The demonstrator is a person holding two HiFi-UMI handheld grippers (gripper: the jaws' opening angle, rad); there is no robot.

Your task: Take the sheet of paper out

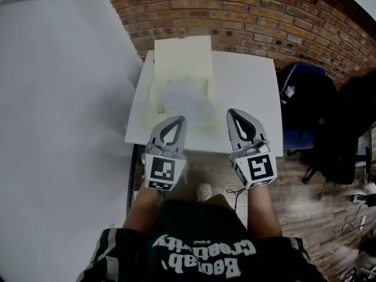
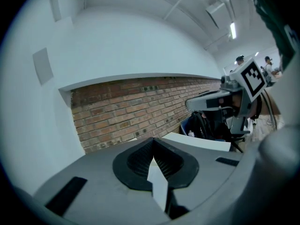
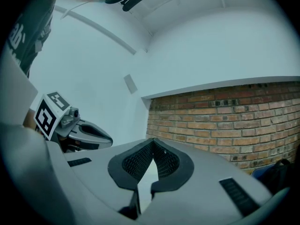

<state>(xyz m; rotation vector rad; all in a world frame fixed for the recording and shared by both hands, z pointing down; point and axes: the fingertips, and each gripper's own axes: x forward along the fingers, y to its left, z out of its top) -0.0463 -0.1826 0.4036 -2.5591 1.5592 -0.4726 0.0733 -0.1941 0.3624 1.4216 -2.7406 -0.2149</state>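
Note:
An open cream box (image 1: 157, 96) stands on the white table (image 1: 247, 87), its lid (image 1: 183, 54) tipped up at the back. A crumpled, pale, translucent sheet of paper (image 1: 187, 100) lies in the box and spills over its front. My left gripper (image 1: 178, 120) hovers at the table's near edge, just in front of the paper, shut and empty. My right gripper (image 1: 233, 111) hangs beside it to the right, also shut with nothing in it. In the left gripper view the jaws (image 2: 153, 139) meet at the tip. The right gripper view shows the same closed jaws (image 3: 153, 140).
A red brick wall (image 1: 235, 10) runs behind the table, and a white wall (image 1: 59, 98) lies along the left. A blue chair with a black bag (image 1: 311, 110) stands right of the table. Cables (image 1: 358, 216) lie on the wooden floor at the right.

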